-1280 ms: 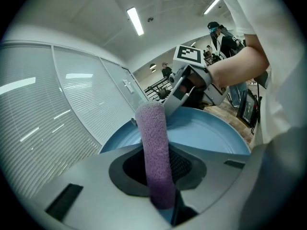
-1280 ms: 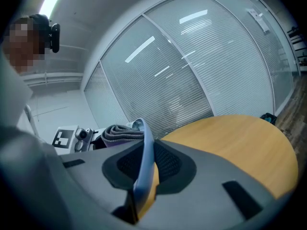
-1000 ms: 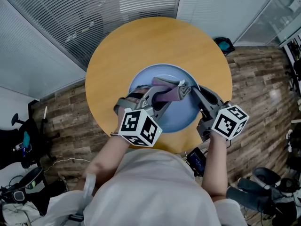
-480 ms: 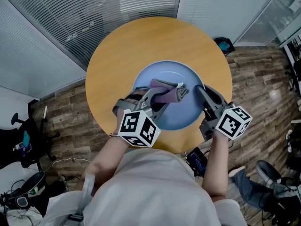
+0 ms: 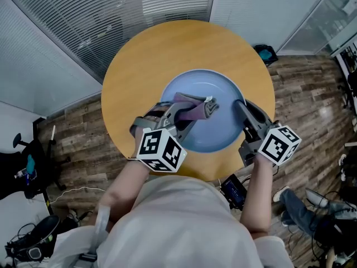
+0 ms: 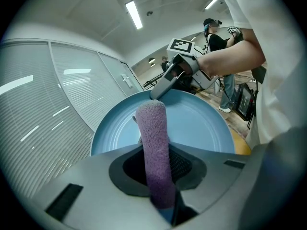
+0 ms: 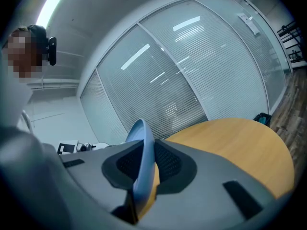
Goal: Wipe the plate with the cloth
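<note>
– The blue plate [image 5: 215, 135] has crept a little further from the person since a moment ago, and the purple cloth [image 5: 195, 107] has drawn back towards the left gripper [image 5: 179, 114].
– That gripper is closed tight on the cloth, whose free end lies against the plate's inner face.
– And the right gripper [image 5: 241, 106]?
– Its jaws are nearly together, pinching the plate's right rim (the thin edge sits right between the pads) over the round wooden table [image 5: 167, 49].
– So what makes a good wipe here?
– I'd say hold that rim pinch steady so the plate can't swivel. Press the cloth flat and sweep in broad arcs out to the rim, not only the middle.
</note>
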Tool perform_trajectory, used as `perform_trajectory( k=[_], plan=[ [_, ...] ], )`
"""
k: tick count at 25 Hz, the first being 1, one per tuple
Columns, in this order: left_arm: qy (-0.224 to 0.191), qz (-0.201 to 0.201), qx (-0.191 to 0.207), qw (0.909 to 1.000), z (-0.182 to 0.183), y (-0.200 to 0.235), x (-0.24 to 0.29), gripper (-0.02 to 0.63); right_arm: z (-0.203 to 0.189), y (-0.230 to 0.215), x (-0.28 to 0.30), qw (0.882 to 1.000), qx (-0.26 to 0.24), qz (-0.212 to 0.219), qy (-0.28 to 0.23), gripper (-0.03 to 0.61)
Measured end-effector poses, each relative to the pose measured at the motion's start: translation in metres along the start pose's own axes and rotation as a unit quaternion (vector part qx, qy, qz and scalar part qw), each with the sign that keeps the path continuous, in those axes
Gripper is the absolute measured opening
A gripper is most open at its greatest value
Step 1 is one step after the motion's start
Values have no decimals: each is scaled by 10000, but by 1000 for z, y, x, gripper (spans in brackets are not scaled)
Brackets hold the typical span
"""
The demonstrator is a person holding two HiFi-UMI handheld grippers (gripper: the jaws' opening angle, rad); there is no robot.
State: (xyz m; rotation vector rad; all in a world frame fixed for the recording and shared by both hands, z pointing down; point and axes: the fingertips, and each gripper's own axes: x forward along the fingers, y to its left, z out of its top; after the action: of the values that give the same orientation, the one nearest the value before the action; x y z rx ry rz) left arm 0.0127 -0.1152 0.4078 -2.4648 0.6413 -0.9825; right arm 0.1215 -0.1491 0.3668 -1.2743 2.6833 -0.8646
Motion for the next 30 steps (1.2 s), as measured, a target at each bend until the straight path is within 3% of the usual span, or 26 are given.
perform_trajectory(
  k=[15,22,30],
  plan=[
    [109,66,-662,9977,-19,10,-3,78,4,-7,-2,9999,80,-67,-133,63],
    [-255,-195,-1482,9884,-19,11,-6,78,6,-10,-2,9995,200,-55,-221,63],
    [-166,-156,-1336,9908,-18,10,-5,78,4,-6,1,9994,220,0,-250,64]
  ],
)
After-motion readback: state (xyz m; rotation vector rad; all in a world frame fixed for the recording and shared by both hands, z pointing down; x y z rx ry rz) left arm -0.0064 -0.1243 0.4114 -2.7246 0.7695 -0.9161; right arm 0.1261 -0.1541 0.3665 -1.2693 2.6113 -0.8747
